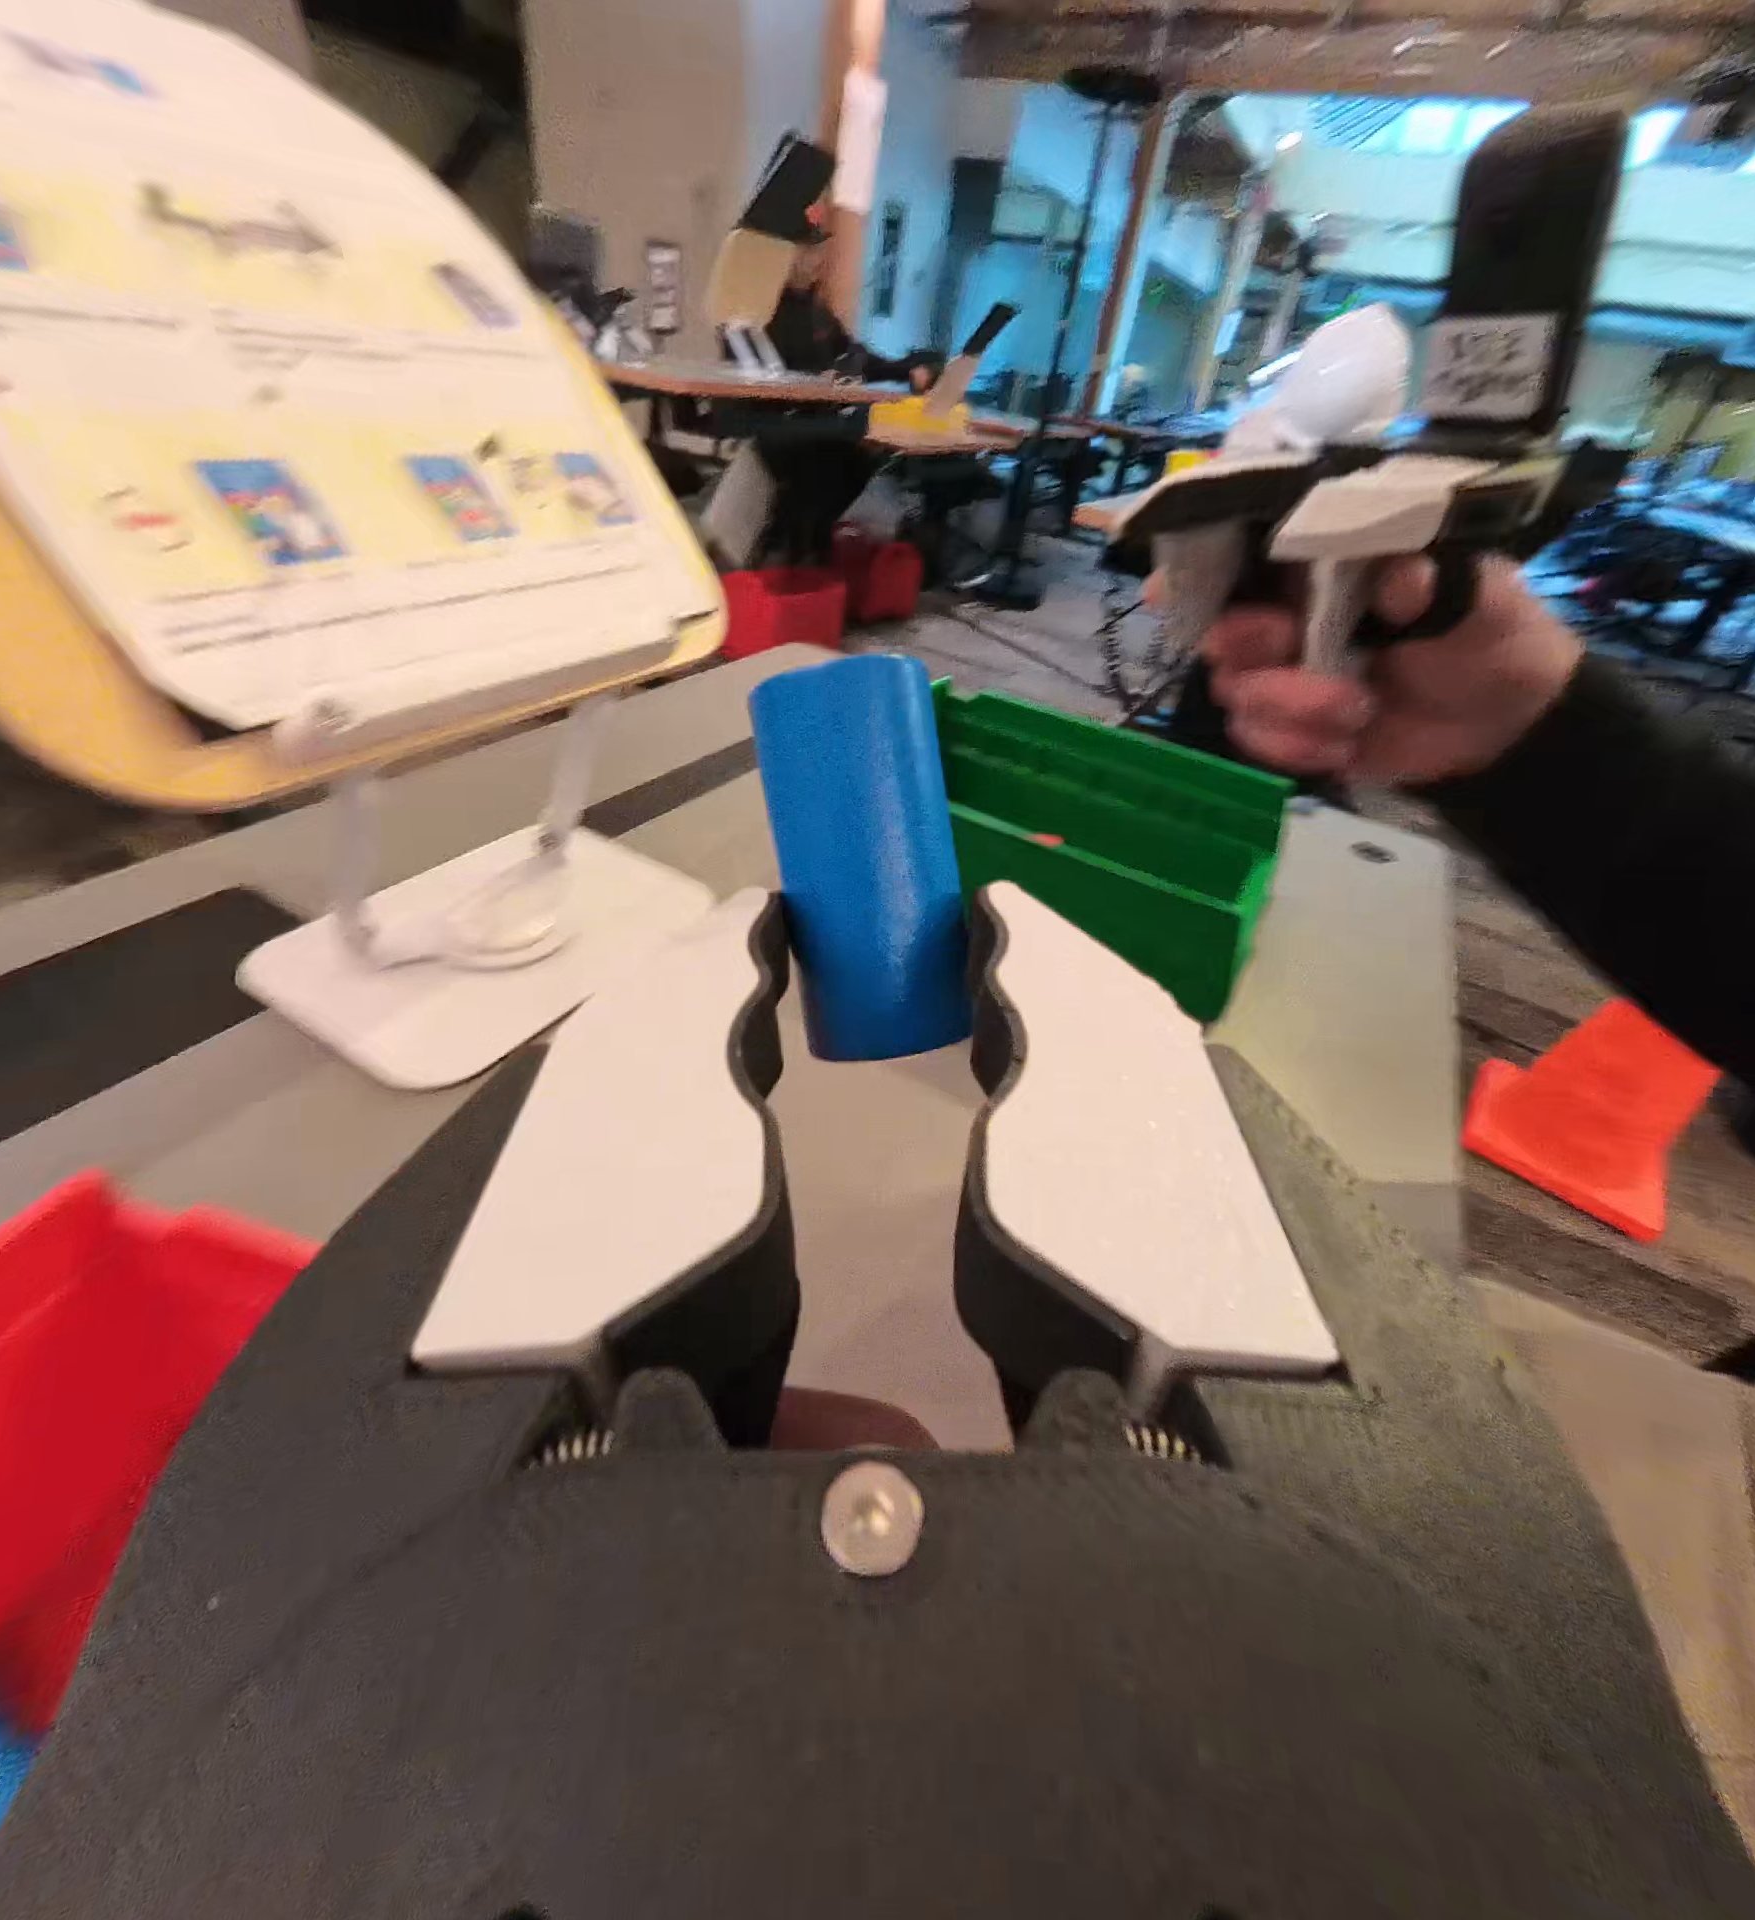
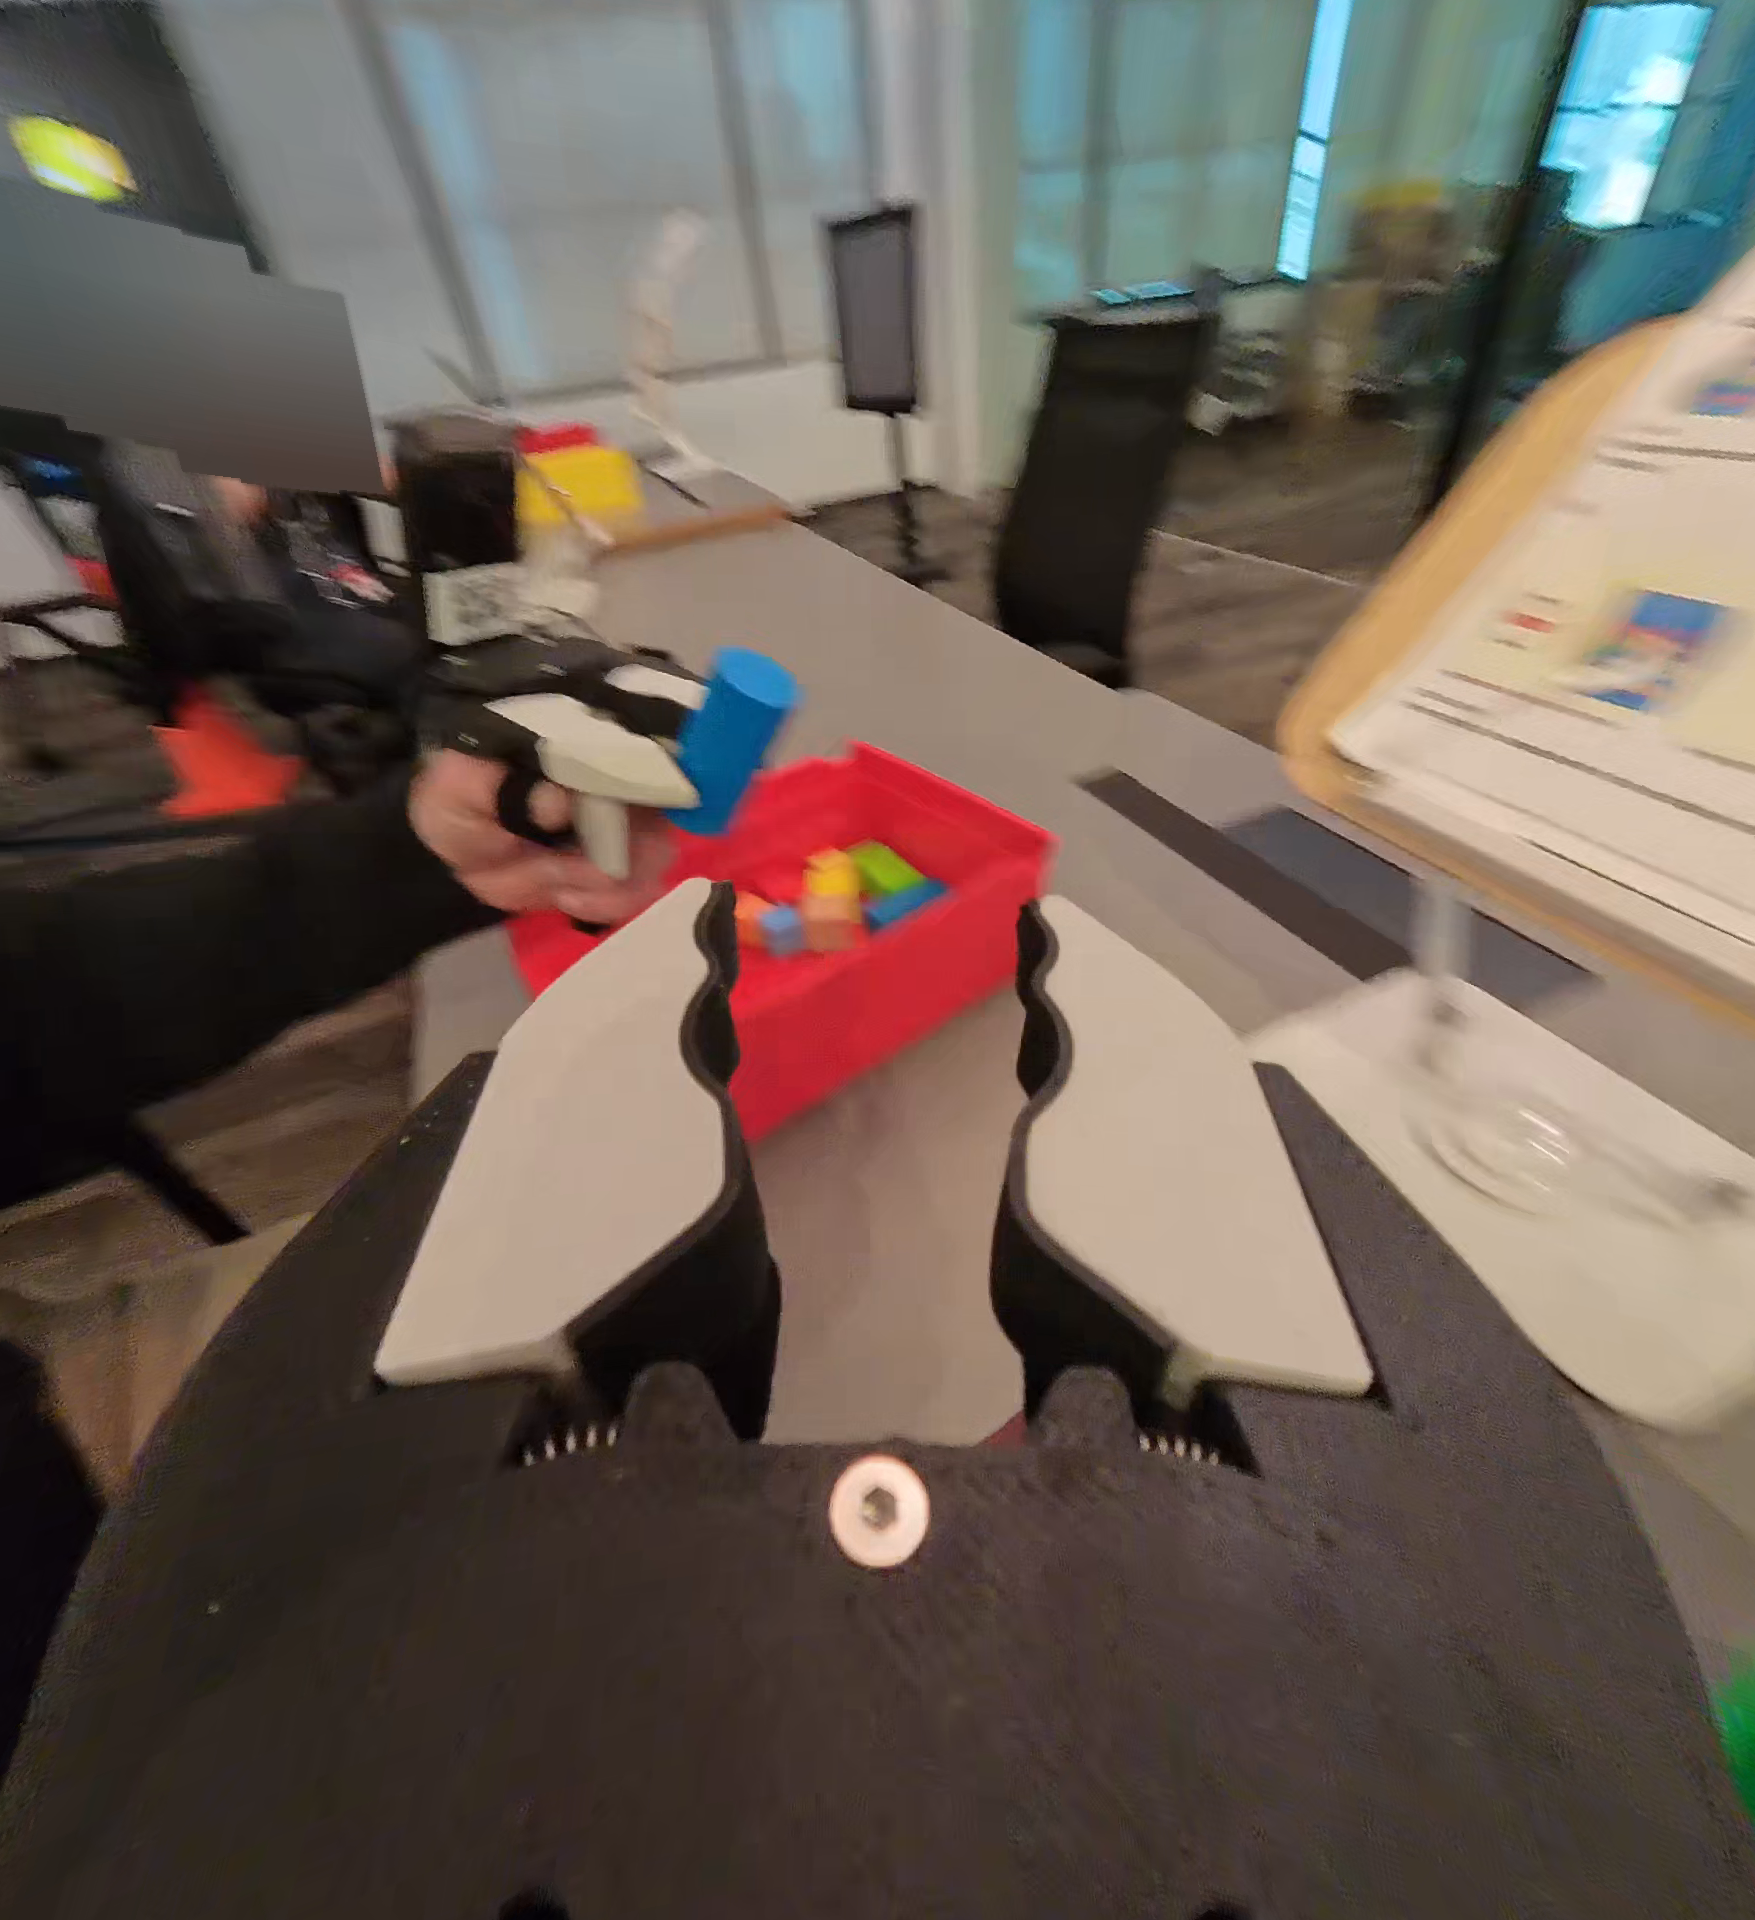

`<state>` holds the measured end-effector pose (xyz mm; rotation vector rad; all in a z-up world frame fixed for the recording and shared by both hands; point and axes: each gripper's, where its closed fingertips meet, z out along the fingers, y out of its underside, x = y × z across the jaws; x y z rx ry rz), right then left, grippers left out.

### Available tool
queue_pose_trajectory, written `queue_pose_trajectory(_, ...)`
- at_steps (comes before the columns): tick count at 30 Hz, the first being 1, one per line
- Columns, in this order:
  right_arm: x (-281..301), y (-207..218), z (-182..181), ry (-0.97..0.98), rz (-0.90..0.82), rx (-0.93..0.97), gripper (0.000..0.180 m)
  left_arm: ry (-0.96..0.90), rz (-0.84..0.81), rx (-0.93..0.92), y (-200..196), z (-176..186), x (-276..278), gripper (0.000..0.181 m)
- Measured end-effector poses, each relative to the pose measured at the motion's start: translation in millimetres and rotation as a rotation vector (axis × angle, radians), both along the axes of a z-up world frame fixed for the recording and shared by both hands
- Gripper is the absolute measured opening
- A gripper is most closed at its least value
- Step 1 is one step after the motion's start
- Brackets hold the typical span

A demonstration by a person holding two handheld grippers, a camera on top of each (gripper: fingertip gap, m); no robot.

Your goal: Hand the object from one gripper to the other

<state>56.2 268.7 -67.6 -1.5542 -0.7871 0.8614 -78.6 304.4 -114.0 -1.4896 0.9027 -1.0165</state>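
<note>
A blue cylinder [image 1: 868, 852] stands nearly upright, leaning a little left, clamped between the tips of my left gripper [image 1: 878, 920]. It is held in the air above the grey table [image 1: 852, 1174]. In the right wrist view the same cylinder [image 2: 733, 738] shows in the left gripper [image 2: 681, 748], above the red bin [image 2: 894, 997]. My right gripper [image 2: 873, 914] is open and empty, its fingers spread apart. It also shows at the upper right of the left wrist view [image 1: 1205, 520], held by a hand, apart from the cylinder.
A green slotted tray [image 1: 1112, 842] sits just behind the cylinder. The red bin holds several coloured blocks [image 2: 831, 899]. An instruction board on a white stand [image 1: 457, 956] is at the left. An orange piece [image 1: 1590, 1112] lies off the table's right edge. People sit at tables in the background. About 15 cm separates my left fingertips from my right.
</note>
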Motion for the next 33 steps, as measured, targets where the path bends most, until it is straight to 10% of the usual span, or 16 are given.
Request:
queue_pose_trajectory(9, -80, -40, -15, 0.110, 0.218, -0.039, 0.038, -0.076, -0.280, 0.064, -85, 17, 81, 0.033)
queue_pose_trajectory(17, -62, -37, 2, 0.133, 0.169, 0.007, 0.033, -0.105, -0.248, 0.038, -83, 19, 88, 0.045)
queue_pose_trajectory(19, -34, -25, 12, 0.093, 0.082, 0.035, 0.033, -0.109, -0.223, 0.038, -80, 26, 84, 0.060)
queue_pose_trajectory(24, 108, 27, -5, -0.232, -0.404, 0.038, 0.033, -0.064, -0.125, 0.116, -63, 40, 61, 0.026)
queue_pose_trajectory(33, 285, 43, -148, -0.560, -0.832, -0.435, 0.034, -0.058, -0.071, 0.062, -48, 44, 45, 0.019)
